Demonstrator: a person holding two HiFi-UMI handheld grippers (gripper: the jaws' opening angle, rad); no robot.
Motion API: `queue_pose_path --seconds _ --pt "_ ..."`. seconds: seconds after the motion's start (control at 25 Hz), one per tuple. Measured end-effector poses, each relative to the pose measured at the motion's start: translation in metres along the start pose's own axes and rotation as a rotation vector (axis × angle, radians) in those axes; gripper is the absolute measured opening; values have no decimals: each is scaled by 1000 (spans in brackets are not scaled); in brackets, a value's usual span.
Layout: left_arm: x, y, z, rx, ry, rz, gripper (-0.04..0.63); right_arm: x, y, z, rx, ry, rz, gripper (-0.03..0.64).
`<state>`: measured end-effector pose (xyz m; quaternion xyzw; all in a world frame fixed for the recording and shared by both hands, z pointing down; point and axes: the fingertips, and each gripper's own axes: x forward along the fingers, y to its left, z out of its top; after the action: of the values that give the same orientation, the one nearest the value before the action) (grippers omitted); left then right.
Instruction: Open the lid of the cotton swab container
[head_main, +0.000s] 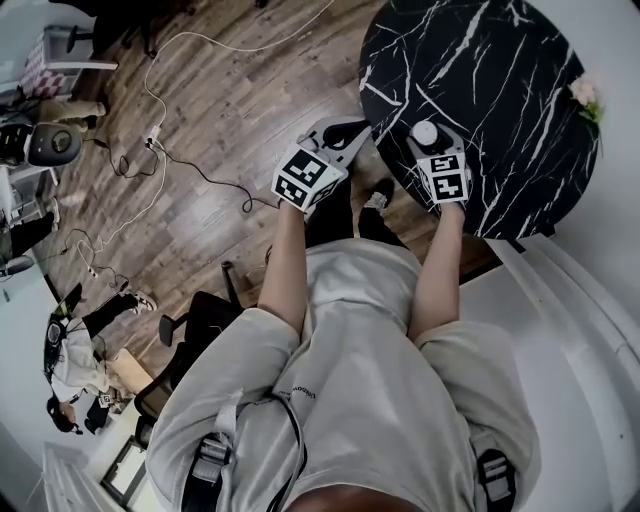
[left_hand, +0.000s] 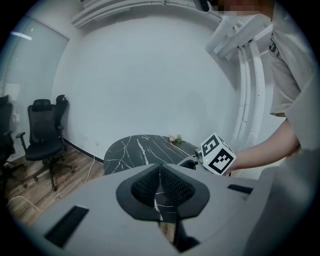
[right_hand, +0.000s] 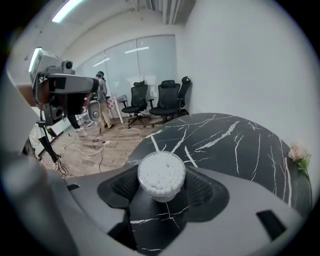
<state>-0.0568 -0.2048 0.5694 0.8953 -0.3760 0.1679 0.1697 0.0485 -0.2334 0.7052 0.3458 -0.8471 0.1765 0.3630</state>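
In the head view the small round cotton swab container (head_main: 425, 132) shows as a white disc near the edge of the round black tabletop (head_main: 500, 90), whose glossy surface is veined with thin white lines like marble. The right tool (head_main: 428, 142) reaches over that edge with the container at its tips, while the left tool (head_main: 345, 130) hangs just beside the tabletop's edge, above the brown wood-plank floor (head_main: 220, 110). In the left gripper view the left tool (left_hand: 160, 182) has its two ribbed black pads pressed together with nothing between them. Beyond them lie the dark veined tabletop (left_hand: 135, 150), a small pale flower (left_hand: 175, 138) at its far edge, and the right tool's black-and-white marker cube (left_hand: 217, 155). In the right gripper view the container (right_hand: 161, 172) is a short clear-walled cylinder packed with upright swabs, their rounded white cotton tips filling the top in a tight cluster. It stands on the tabletop (right_hand: 225, 145) between the wide-spread jaws of the right tool (right_hand: 161, 186), its sides close by the ribbed black pads (right_hand: 202, 187) — whether a clear lid covers the tips cannot be told.
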Motion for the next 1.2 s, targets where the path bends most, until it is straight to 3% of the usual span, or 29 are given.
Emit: queue_pose_path --seconds 0.2,0.32,0.52,0.72,0.76,0.84,1.0,1.2 --pt "-9 -9 18 23 -42 9 23 -24 -3 32 16 -80 33 298" --pt "-9 -20 26 46 -60 8 23 -45 0 55 10 -122 110 298" --pt "-7 -36 46 123 -72 27 23 -97 14 91 -94 -192 233 298" --pt "-8 -57 70 118 -141 -38 25 -159 23 123 -142 -313 302 298" --pt "-6 -64 72 124 -142 -66 33 -169 23 126 -158 -321 294 298" --pt "3 -78 75 135 -124 -115 214 -184 23 128 -209 -310 267 298" --pt "20 -104 77 205 -87 -183 256 -208 19 132 -232 -324 262 298" --pt "29 -126 82 291 -69 -238 268 -226 27 132 -236 -342 324 298"
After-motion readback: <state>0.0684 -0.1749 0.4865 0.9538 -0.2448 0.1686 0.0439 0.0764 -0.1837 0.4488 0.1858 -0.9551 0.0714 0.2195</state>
